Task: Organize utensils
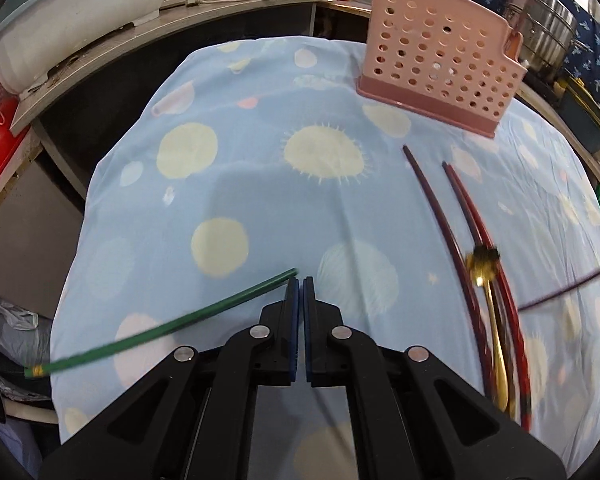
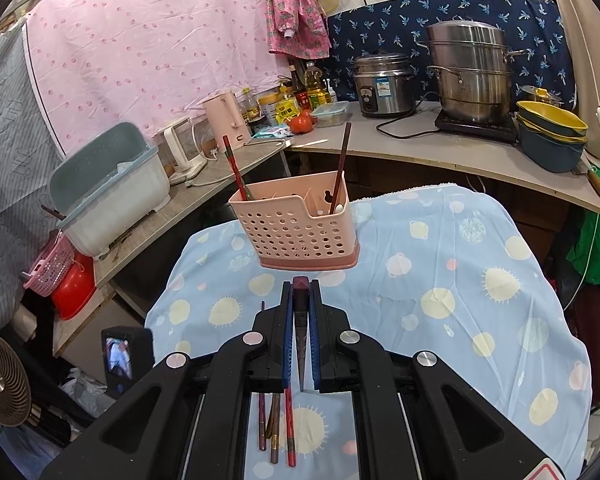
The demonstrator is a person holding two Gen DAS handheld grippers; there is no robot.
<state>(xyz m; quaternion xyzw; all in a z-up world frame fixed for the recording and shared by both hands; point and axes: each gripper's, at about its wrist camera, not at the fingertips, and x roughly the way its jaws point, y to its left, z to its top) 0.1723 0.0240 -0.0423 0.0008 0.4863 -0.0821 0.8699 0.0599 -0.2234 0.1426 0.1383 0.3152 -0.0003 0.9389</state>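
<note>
The pink perforated utensil holder (image 2: 300,230) stands on the blue spotted cloth (image 2: 480,320), with two chopsticks (image 2: 340,168) upright in it. My right gripper (image 2: 301,292) is shut on a dark maroon chopstick (image 2: 301,312), end-on toward the holder, above the cloth. Several loose chopsticks (image 2: 276,428) lie below it. In the left wrist view the holder (image 1: 440,60) stands at the far right. My left gripper (image 1: 301,286) is shut on the tip of a green chopstick (image 1: 160,330) that sticks out to the left. Dark red chopsticks (image 1: 452,240) and a gold spoon (image 1: 494,344) lie at right.
A counter behind holds a pale blue tub (image 2: 108,196), kettles (image 2: 224,118), bottles, a rice cooker (image 2: 384,84), steel steamer pots (image 2: 472,76) and stacked bowls (image 2: 550,136). A small fan (image 2: 0,380) and a red basin (image 2: 74,288) sit low at left. The cloth drops off at its edges.
</note>
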